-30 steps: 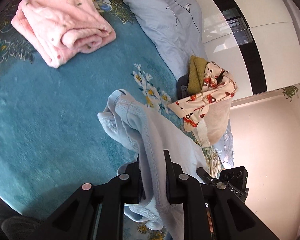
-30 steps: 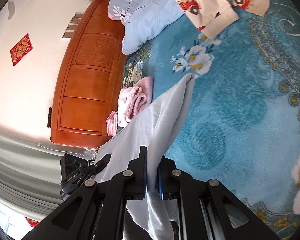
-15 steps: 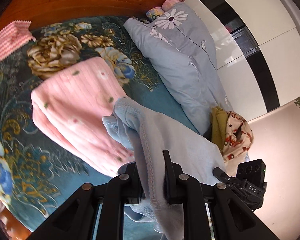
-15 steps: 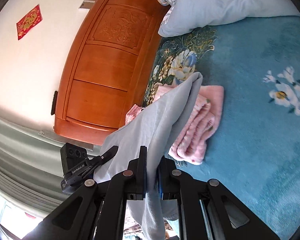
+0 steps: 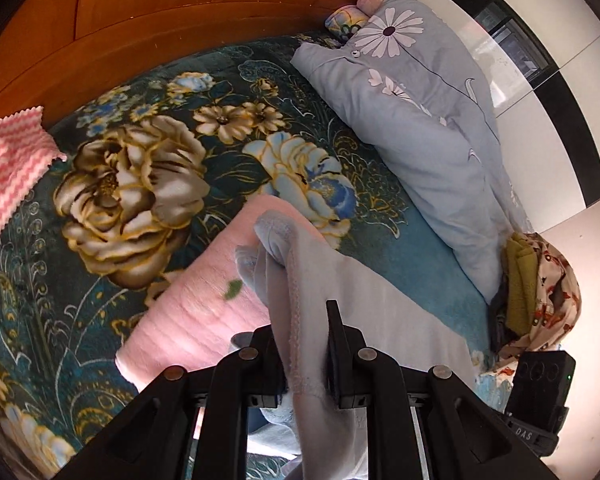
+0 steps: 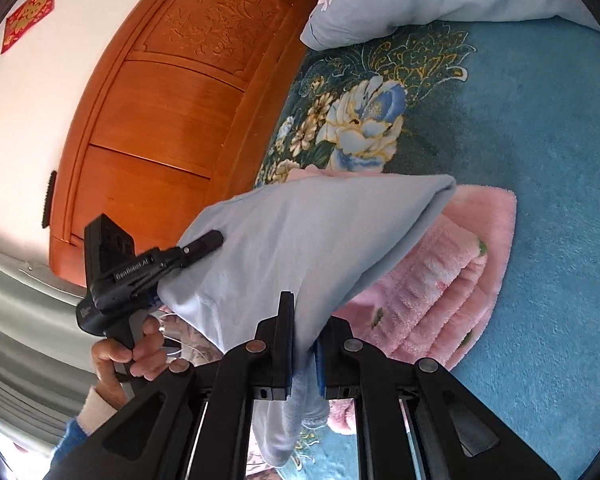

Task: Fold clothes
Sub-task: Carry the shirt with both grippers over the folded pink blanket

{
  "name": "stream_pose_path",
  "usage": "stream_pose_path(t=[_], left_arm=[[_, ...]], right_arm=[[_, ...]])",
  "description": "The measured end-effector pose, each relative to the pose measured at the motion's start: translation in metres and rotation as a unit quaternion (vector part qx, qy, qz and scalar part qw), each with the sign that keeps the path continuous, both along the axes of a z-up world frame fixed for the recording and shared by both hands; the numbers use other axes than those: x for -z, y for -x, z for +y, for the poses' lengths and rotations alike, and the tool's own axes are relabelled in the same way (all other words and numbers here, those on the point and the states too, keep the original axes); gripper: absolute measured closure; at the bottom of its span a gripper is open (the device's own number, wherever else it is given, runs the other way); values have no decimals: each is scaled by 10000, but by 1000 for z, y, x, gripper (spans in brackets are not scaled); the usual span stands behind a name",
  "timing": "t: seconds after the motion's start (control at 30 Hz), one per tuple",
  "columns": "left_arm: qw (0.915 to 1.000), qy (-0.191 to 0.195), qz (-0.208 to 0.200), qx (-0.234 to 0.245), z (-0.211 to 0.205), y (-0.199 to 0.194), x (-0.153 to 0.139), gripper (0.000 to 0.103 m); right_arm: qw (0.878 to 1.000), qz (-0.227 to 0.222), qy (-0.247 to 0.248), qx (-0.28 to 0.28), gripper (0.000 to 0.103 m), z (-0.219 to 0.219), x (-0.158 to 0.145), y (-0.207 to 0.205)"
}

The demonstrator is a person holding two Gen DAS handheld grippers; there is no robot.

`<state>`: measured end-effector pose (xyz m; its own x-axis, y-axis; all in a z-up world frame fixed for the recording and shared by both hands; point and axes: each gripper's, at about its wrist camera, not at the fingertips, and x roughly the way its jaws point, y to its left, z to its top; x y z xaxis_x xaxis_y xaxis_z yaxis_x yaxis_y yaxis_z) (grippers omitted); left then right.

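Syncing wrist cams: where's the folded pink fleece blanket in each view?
Left wrist: folded pink fleece blanket sits lower centre, just left of the pale blue cloth clamped in the left tool.
Right wrist: blanket sits right of centre, partly under the same cloth clamped in the right tool.
Shared landmark: carved orange wooden headboard.

Bright daylight, fisheye-warped edges — slight blur

A bed covered by a teal floral blanket (image 5: 148, 184) carries a folded pink garment (image 6: 452, 276) near the wooden headboard (image 6: 172, 92), a pale blue daisy pillow (image 5: 420, 120) farther along, a pink zigzag cloth (image 5: 8, 164) at the left edge, and a pile of patterned clothes (image 5: 540, 288) at far right
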<state>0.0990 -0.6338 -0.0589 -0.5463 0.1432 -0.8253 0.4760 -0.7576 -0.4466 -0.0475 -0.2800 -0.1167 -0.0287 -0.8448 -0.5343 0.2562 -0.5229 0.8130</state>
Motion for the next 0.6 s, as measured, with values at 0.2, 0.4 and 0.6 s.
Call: stream_pose_path(t=[0.2,0.4,0.6], left_arm=[[9993,-129,-74,-343,-25,1,26,86],[9983,-427,51,-383,-19,-28,38,83],[9964,-199,-57,-818,-20,-60,36,77]], right_arm=[[9991,122,-290,-301,93,-11,25,-17],[9977,317,-514,-316,91,21,25,-15],[9933,607,-937,-306,91,52,11,-10]])
